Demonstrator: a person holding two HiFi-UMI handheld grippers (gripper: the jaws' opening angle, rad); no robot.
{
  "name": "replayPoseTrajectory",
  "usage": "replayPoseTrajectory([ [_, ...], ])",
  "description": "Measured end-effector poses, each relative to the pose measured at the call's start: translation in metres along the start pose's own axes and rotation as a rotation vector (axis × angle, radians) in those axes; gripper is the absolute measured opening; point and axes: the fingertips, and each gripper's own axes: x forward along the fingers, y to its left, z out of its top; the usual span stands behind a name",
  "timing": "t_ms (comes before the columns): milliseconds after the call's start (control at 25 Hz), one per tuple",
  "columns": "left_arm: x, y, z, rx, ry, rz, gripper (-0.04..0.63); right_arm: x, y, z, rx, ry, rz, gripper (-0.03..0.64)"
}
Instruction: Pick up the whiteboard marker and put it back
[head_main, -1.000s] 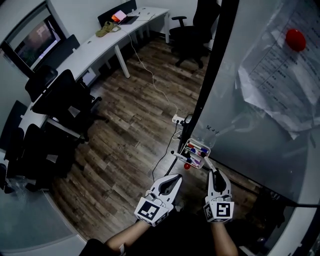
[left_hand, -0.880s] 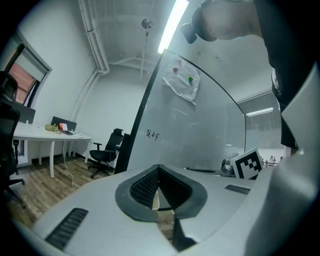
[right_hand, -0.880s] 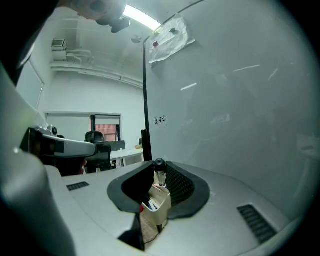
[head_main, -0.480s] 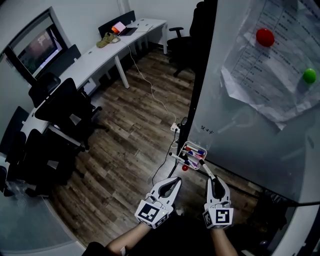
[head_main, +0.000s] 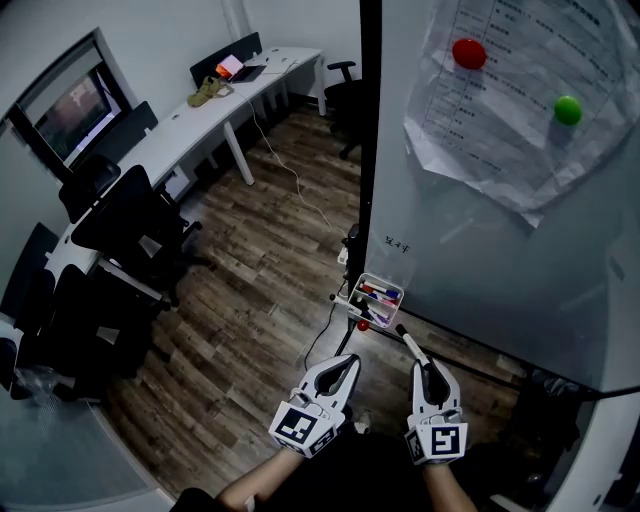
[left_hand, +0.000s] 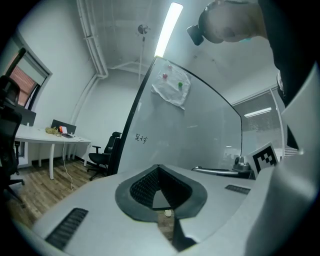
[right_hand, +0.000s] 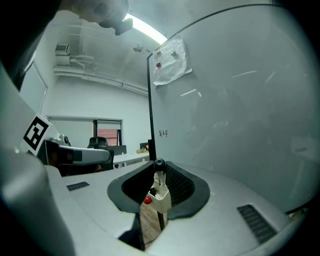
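By the office whiteboard (head_main: 500, 250), the right gripper (head_main: 428, 374) is clamping the whiteboard marker (head_main: 409, 344) aimed trayward (head_main: 364, 288) for its return, the left gripper (head_main: 345, 366) idling with jaws closed, empty

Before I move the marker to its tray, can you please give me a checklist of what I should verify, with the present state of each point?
1. Grip: the right claw is shut on the marker. Ok.
2. Aim: the marker points at the tray at the whiteboard and does not touch it. Ok.
3. Free place in the tray: coloured pens lie inside. Cannot tell.
4. Cap pressed fully on: cannot tell.
5. Left claw: shut, empty, to the side of the marker's path. Ok.
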Motion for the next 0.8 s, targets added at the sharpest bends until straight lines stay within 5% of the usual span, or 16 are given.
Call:
replayPoseTrajectory([
  [800, -0.016, -0.021, -0.006, 0.033, 0.013, -0.004, 0.008, -0.033, 0.012, 0.007, -0.008, -0.014, 0.002, 0.083],
])
